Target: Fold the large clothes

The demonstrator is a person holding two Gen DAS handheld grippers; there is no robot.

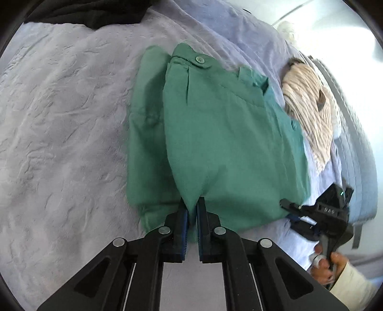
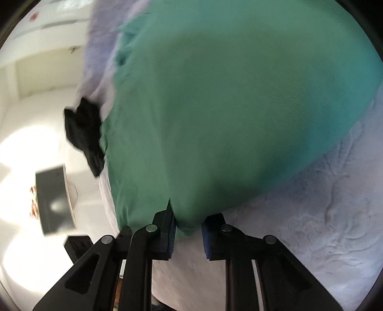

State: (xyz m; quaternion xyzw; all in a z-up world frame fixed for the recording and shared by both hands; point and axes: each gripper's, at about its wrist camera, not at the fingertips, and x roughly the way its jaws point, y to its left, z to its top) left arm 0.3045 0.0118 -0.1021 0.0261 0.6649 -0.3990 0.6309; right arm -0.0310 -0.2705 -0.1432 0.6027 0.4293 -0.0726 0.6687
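A green garment with a button at its waistband lies folded on the lavender bed cover. My left gripper is shut on the garment's near edge, with cloth pinched between its blue pads. At the garment's near right corner is my right gripper, held by a person's hand. In the right wrist view the green garment fills most of the frame, and my right gripper is shut on a bunched fold of its edge.
A cream knitted garment lies beyond the green one near the bed's right edge. A black cloth sits at the far side and shows again as the black cloth at the bed's edge. A dark box stands on the bright floor.
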